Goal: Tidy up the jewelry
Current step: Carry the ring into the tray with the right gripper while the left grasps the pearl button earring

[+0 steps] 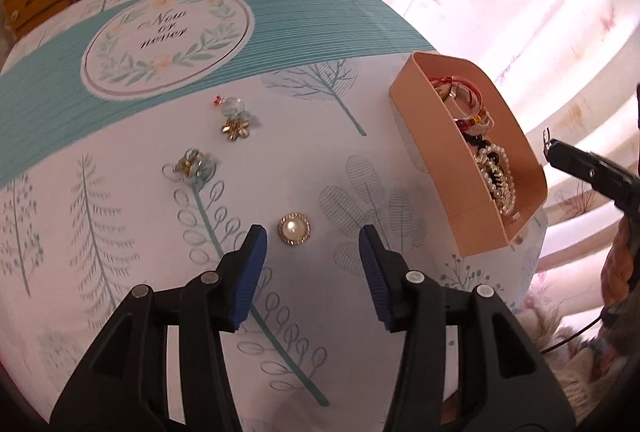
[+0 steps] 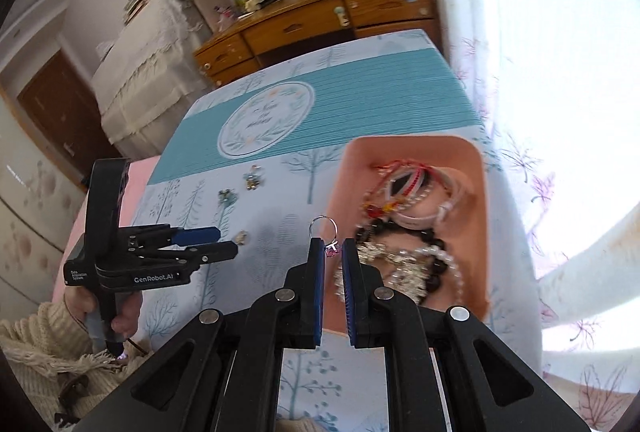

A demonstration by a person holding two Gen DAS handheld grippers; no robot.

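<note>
Your right claw (image 2: 329, 247) pinches a silver ring (image 2: 322, 226) beside the pink tray (image 2: 472, 160) piled with bracelets (image 2: 404, 252). Your left claw (image 1: 312, 238) gapes wide just short of the pearl brooch (image 1: 294, 228) on the counter (image 1: 120, 192).

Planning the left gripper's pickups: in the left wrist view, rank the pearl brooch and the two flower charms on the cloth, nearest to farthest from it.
1. Pearl brooch, just ahead between the open left gripper's fingers.
2. Blue-gold flower charm, farther, to the left.
3. Gold flower charm with clear beads, farthest, near the teal band.
</note>
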